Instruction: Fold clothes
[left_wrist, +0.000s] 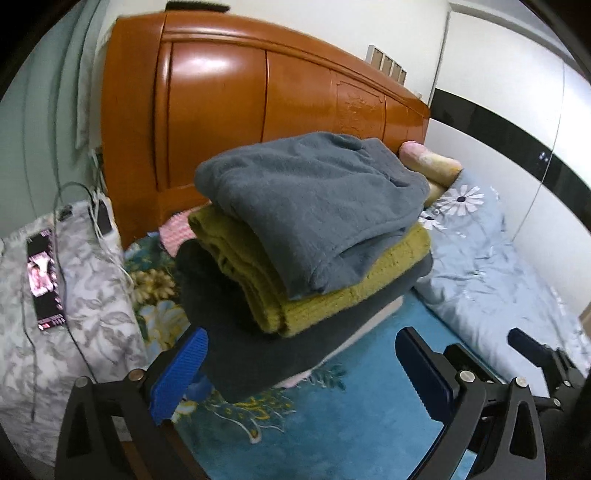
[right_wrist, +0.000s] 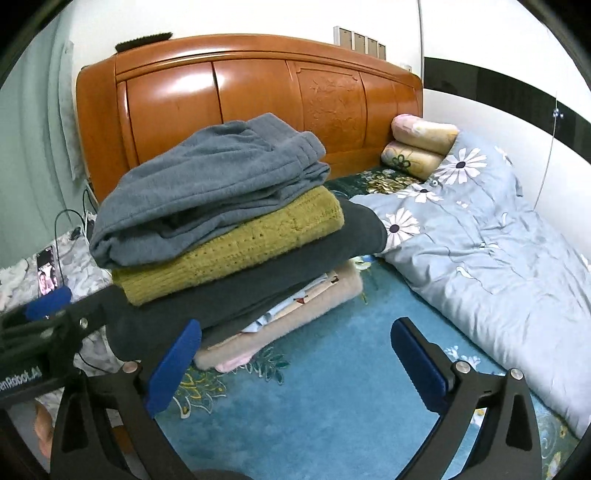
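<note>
The left gripper (left_wrist: 301, 373) and right gripper (right_wrist: 295, 363) are both gaping wide, holding nothing; the folded stack (right_wrist: 236, 236) is sitting just beyond their fingertips.

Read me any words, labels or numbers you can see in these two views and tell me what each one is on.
"enRobot.AI", cut off at the picture's left edge, on the left gripper body in the right wrist view.
Phone screen on the grey floral cloth: text too small and blurred to read.
Folded clothes stack: no readable label.
</note>
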